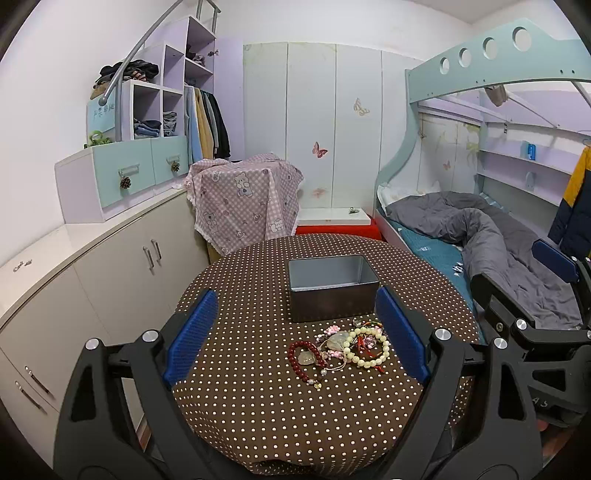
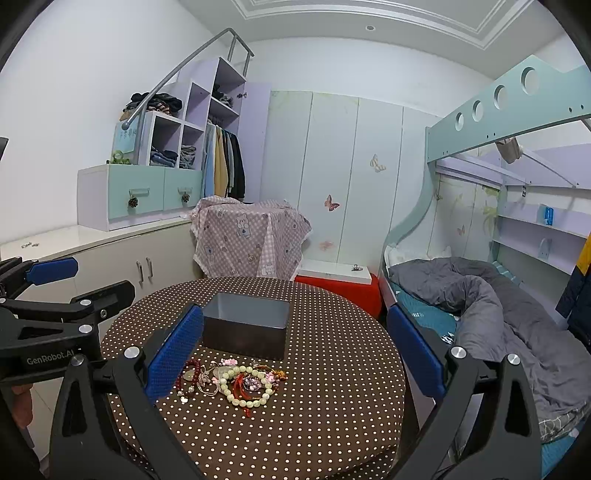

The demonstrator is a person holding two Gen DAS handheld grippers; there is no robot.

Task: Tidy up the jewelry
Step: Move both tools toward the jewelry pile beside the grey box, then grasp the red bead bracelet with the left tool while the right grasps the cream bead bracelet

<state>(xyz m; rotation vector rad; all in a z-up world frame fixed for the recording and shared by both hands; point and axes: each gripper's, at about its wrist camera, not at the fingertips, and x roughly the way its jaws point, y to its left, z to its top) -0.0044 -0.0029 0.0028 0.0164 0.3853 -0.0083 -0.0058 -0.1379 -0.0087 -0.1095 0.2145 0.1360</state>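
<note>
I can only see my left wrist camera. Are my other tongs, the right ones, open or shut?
Observer: Open. The right tongs are spread wide, hold nothing, and face the jewelry pile.
Operator: Is anything written on my left tongs?
Observer: Yes. The right wrist view shows the GenRobot.AI lettering on the side of the left tongs.
Operator: What's up on the ceiling?
Observer: A small round ceiling light. Your view cuts off below it.
</note>
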